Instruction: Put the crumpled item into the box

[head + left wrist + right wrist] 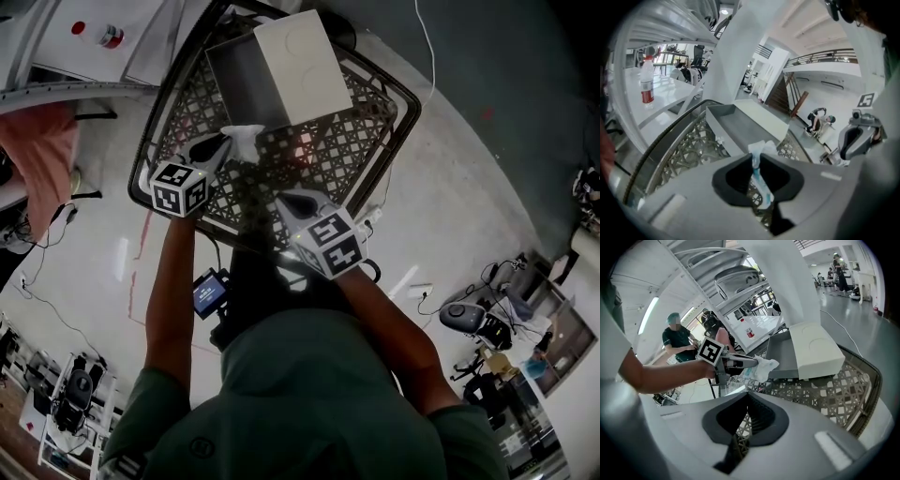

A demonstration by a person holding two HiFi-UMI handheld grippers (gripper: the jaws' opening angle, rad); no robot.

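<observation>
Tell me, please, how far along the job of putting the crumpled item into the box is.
Done: the crumpled item is pinched in the left gripper, off the lattice table. In hand: it is held just short of the box, whose gray inside lies open beside the white lid. Left: carry it over the opening and release. The right gripper is shut and empty.

Right gripper (748, 400): jaw tips together, nothing between them; lattice tabletop (829, 392) shows below.
Left gripper (751, 363) at centre-left, marker cube facing camera, forearm behind it.
Its jaws pinch crumpled item (765, 366), white, held above tabletop just beside open grey box (782, 355).
White lid (816, 350) lies over box's right part.
Seated person (677, 341) in background, left.
</observation>
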